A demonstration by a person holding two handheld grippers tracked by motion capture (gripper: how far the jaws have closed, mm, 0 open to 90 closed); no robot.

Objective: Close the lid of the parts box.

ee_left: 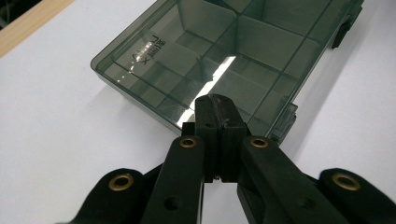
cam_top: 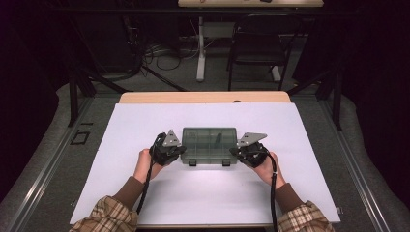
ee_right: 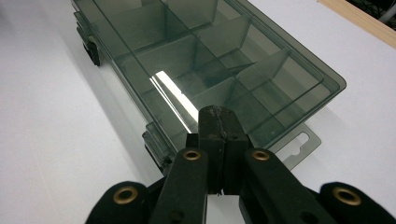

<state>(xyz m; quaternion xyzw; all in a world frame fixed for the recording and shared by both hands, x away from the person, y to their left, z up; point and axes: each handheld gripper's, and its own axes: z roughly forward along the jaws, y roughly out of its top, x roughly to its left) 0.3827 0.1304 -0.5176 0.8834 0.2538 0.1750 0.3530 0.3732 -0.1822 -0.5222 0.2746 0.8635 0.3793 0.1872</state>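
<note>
My left tool point(ee_left: 215, 103) and right tool point(ee_right: 219, 114), jaws together, rest at the box's point(cam_top: 209, 143) 9 and 3 o'clock ends, mid-tabletop point(cam_top: 145, 121). Lid closed, both latches point(cam_top: 226, 163) unopened; all work remains, I judge.

One camera looked down from above the person's side. The other two rode close behind each gripper's jaws, both facing the compartment box point(ee_left: 224, 56) between them.

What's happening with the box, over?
Left hand-held gripper and right hand-held gripper shut, empty. Compartment box closed between them. White board otherwise bare.
</note>
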